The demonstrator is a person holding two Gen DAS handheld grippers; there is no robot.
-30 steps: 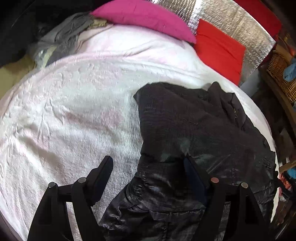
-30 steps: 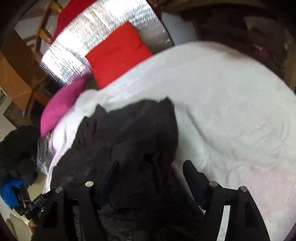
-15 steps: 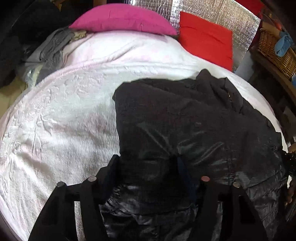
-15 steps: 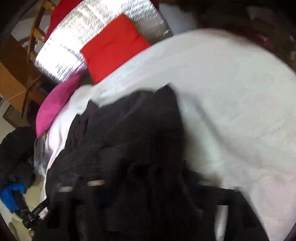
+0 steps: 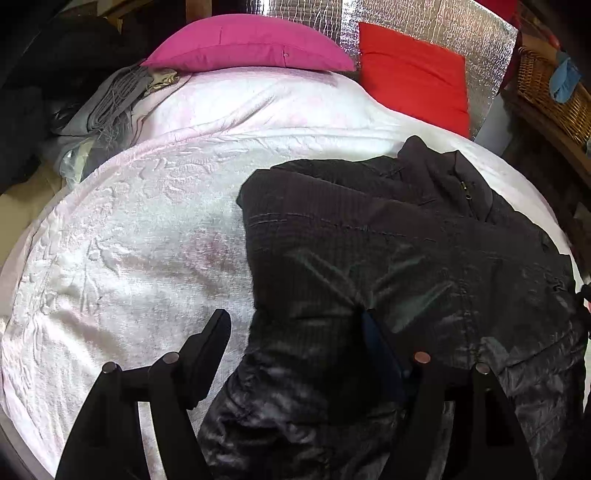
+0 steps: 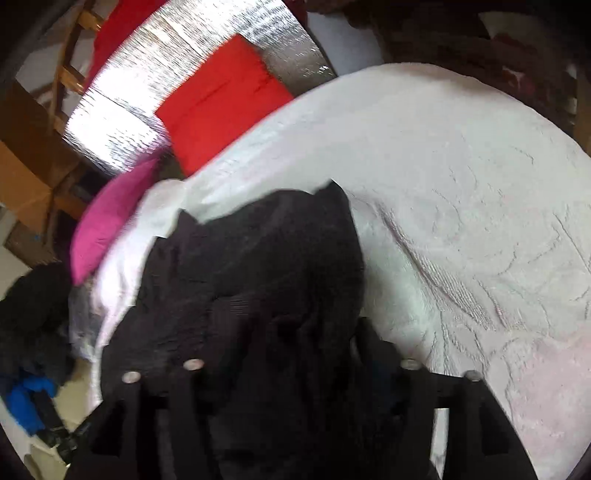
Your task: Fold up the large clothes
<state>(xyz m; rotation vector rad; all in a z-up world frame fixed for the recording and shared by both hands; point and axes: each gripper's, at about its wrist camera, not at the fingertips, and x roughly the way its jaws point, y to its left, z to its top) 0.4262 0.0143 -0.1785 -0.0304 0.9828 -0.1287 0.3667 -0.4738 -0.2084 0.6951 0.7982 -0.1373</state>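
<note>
A large black quilted jacket lies partly folded on a bed with a white embossed cover. Its collar and zip point toward the pillows. My left gripper is open just above the jacket's near edge, one finger over the cover and the other over the fabric. In the right wrist view the jacket fills the lower middle. My right gripper is open with black fabric between and over its fingers; the view is blurred.
A magenta pillow and a red pillow lean on a silver foil panel at the bed's head. Grey clothes lie piled at the far left. A wicker basket stands at the right.
My left gripper closed in over the jacket half a second ago and has now opened wide and shifted left. The right gripper has moved forward over the jacket.
</note>
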